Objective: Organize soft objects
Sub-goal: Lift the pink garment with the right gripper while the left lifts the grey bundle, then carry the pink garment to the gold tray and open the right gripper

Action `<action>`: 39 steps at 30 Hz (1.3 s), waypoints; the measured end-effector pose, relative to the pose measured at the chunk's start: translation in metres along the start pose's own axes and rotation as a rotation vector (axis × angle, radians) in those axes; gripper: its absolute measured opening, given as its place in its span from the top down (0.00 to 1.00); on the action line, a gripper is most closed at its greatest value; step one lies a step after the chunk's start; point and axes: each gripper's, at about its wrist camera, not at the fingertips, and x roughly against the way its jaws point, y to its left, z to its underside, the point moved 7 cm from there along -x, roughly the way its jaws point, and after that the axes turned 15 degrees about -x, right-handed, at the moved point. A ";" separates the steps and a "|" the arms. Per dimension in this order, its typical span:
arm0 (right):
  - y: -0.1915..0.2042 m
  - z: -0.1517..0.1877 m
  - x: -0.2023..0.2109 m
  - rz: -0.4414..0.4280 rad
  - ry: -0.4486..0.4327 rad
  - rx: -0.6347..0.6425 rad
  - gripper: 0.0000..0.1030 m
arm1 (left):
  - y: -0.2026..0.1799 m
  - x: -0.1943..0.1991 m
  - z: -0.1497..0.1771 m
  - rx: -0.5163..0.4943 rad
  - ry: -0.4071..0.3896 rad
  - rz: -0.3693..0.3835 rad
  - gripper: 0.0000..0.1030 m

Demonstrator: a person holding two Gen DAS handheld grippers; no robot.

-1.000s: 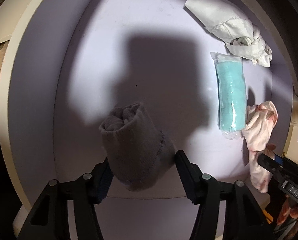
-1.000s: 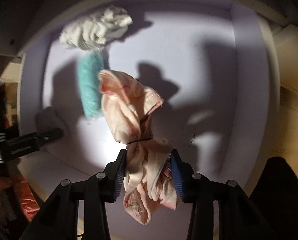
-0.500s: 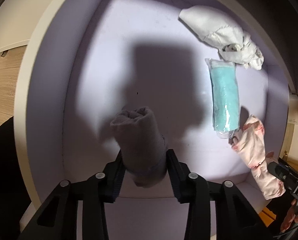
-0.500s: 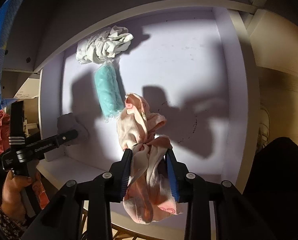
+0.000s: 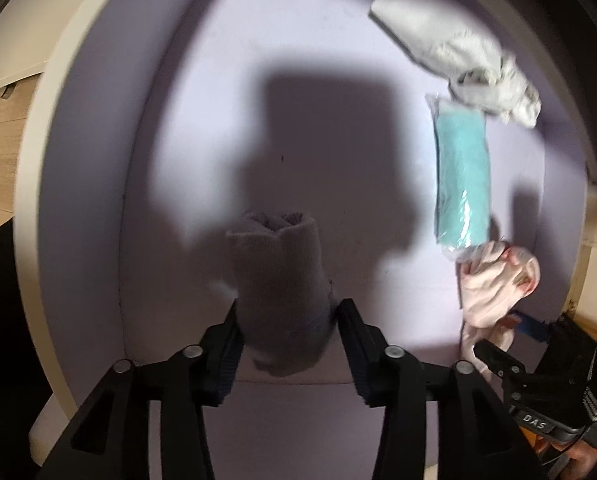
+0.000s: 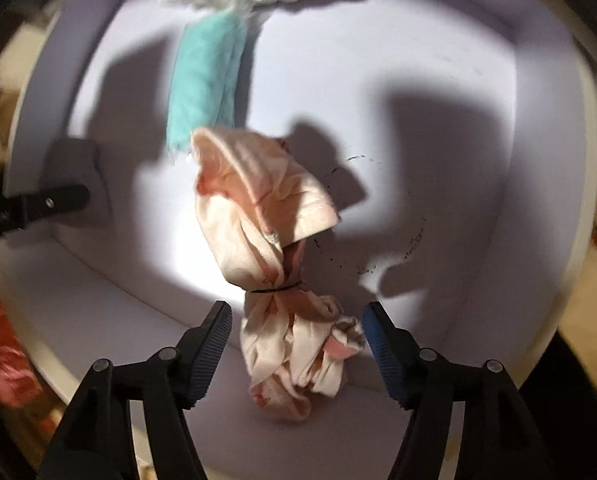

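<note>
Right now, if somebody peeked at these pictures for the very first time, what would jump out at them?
First the pink bundle of cloth, tied round its middle with a thin black band, lying on the pale purple tray between the right gripper, whose jaws are opening with gaps on both sides. Next the rolled grey sock between the opening jaws of the left gripper. Behind lie a teal roll in clear wrap and a crumpled white cloth.

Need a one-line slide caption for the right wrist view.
Right tool opening around a tied pink cloth bundle in the lilac bin.
</note>
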 end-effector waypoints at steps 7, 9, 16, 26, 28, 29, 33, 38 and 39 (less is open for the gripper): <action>0.003 0.001 -0.004 -0.014 0.000 0.006 0.61 | -0.005 -0.013 0.001 -0.032 0.015 -0.023 0.48; -0.006 0.003 0.006 -0.080 -0.002 -0.053 0.62 | -0.006 -0.010 0.000 -0.040 0.009 -0.024 0.51; -0.018 0.011 0.045 -0.233 -0.032 -0.144 0.67 | -0.004 0.012 -0.001 -0.048 -0.014 -0.036 0.58; -0.032 0.024 0.092 -0.448 -0.083 -0.253 0.67 | 0.005 0.038 0.000 -0.008 -0.071 -0.031 0.58; -0.033 0.033 0.106 -0.485 -0.101 -0.259 0.67 | 0.004 0.042 0.000 -0.013 -0.080 -0.036 0.58; -0.034 0.035 0.111 -0.502 -0.107 -0.260 0.67 | 0.003 0.045 0.000 -0.015 -0.083 -0.039 0.58; -0.041 0.048 0.142 -0.573 -0.147 -0.255 0.67 | 0.001 0.055 0.001 -0.018 -0.101 -0.046 0.58; -0.033 0.053 0.183 -0.602 -0.227 -0.224 0.67 | 0.007 0.070 0.004 -0.015 -0.119 -0.058 0.58; -0.035 0.055 0.195 -0.605 -0.251 -0.214 0.67 | 0.008 0.072 0.004 -0.015 -0.120 -0.061 0.58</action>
